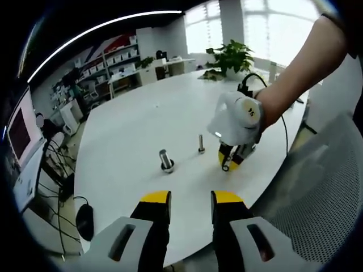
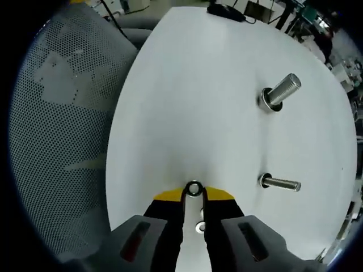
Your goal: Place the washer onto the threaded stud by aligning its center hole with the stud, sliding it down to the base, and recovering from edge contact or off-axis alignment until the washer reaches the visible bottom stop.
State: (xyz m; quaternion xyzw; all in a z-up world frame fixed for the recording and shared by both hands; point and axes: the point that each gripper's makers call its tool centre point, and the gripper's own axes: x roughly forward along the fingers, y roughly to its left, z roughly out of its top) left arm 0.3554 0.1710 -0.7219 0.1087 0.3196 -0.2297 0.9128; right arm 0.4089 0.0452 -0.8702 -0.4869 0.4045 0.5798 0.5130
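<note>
In the right gripper view, my right gripper point(image 2: 194, 192) is shut on a small steel washer point(image 2: 194, 188), pinched edge-on between the yellow tips above the white table point(image 2: 187, 90). A thin threaded stud point(image 2: 281, 183) stands to the right of it, and a thicker stud point(image 2: 281, 90) with a ring at its base stands farther off. A second small ring point(image 2: 201, 227) shows lower between the jaws. In the left gripper view, my left gripper point(image 1: 191, 199) is open and holds nothing. The right gripper point(image 1: 228, 163) holds the washer point(image 1: 226, 167) low, just right of the thin stud point(image 1: 201, 143); the thick stud point(image 1: 166, 160) is left of that.
A mesh chair point(image 2: 62, 113) stands close to the table's edge, also the mesh chair point(image 1: 323, 187) at right. A potted plant point(image 1: 229, 56) sits at the far side of the table point(image 1: 136, 124). A monitor point(image 1: 20, 133), cables and a mouse point(image 1: 85, 221) lie off the left edge.
</note>
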